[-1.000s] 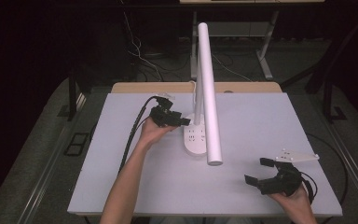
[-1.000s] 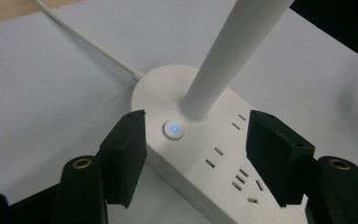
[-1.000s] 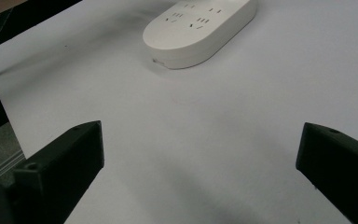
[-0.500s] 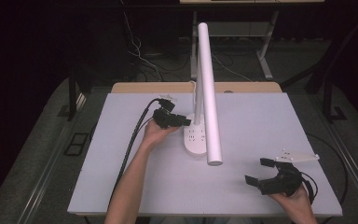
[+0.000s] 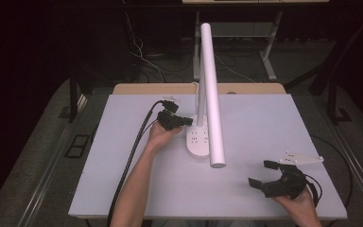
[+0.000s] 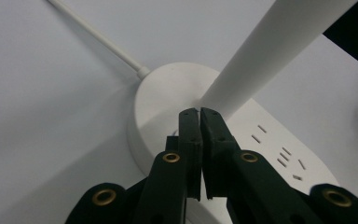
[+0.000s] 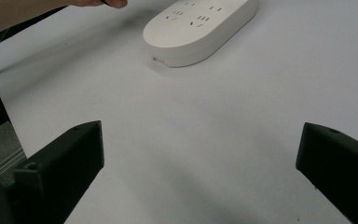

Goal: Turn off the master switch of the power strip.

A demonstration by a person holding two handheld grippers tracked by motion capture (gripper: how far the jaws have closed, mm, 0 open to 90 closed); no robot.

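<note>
While the right gripper (image 5: 267, 174) just sits near the front right corner of the table (image 5: 123, 179) with its jaws spread wide and nothing between them, the left gripper (image 5: 189, 121) is doing the real work up by the lamp (image 5: 210, 94). Its jaws have just been closing and now they're pinched tight together, tips touching, with nothing caught between them. In the left gripper view those closed tips (image 6: 199, 114) sit right on top of the round end of the lamp base (image 6: 168, 98), just at the foot of the white tube (image 6: 270, 56) that rises out of it. Looks like the tips are pressing on or hovering right over the base surface; can't tell for sure if they actually touch.

As for the lamp: it's roughly mid-table, its base an oval white slab with socket slots (image 6: 282, 156) on the end nearer the person, past the closed tips. A thin white cord (image 6: 93, 35) runs off the round end toward the far side of the table. From the right gripper view the base (image 7: 200, 25) lies well ahead of the open jaws, well apart from them.
</note>
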